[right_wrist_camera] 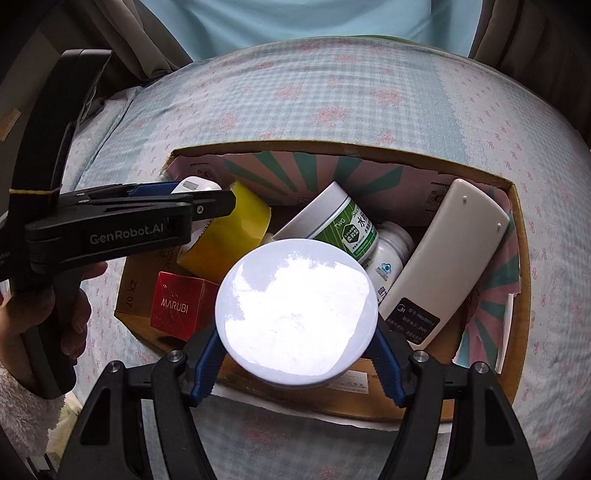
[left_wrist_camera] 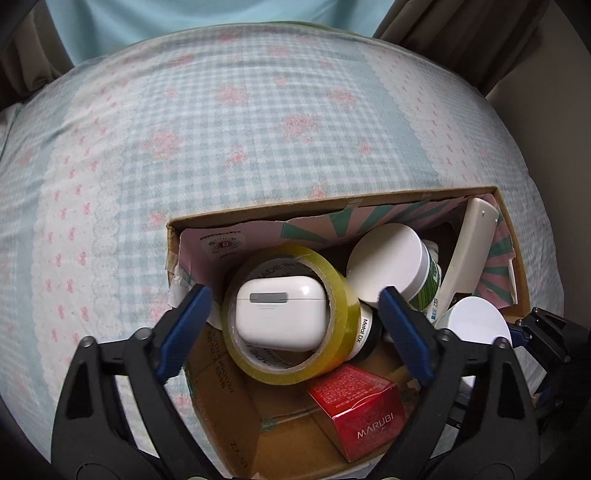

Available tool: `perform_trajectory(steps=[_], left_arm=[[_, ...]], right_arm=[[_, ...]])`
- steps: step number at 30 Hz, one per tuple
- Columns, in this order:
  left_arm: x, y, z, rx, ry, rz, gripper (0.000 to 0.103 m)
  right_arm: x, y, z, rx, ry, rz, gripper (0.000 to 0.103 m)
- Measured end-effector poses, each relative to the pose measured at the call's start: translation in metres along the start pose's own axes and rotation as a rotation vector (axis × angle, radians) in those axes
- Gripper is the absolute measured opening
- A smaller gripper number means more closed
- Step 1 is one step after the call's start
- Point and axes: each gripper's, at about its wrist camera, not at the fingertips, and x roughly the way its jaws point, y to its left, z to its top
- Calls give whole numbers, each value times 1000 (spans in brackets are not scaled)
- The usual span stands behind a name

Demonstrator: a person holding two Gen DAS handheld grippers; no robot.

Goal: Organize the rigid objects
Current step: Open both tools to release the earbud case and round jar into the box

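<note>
A cardboard box sits on a checked bedspread. Inside lie a yellow tape roll with a white earbud case resting in its hole, a red MARUBI box, a green-labelled jar with a white lid, a small white bottle and a white remote. My left gripper is open above the tape roll and case. My right gripper is shut on a round white-lidded container above the box.
The blue-and-white checked bedspread with pink flowers surrounds the box. Brown curtains and a pale blue wall stand behind the bed. A hand in a fleecy sleeve holds the left gripper's handle.
</note>
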Motion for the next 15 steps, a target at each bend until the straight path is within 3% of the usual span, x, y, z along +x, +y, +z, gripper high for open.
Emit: perform_trajectory(steps=[1,2,3,4,15], left_arm=[[-5,-2,0,8,-9,-9,103],[-9,-4,0,22,-18,8,103],[-13,-6,0,35,-23,24,103],[-16,-6,-1,39,-25,29,103],[-48,7,-5,-33,-58,40,103]], right_arm=[[0,1,0,-3,6,-8,68],[-3,1,-1,-3,-7,-7,78],[-9,2,-2,-2,-35,-5,96],[-15,2,-4,0,-65,-9,103],[-34,-9,-14,38,-71,-44,103]])
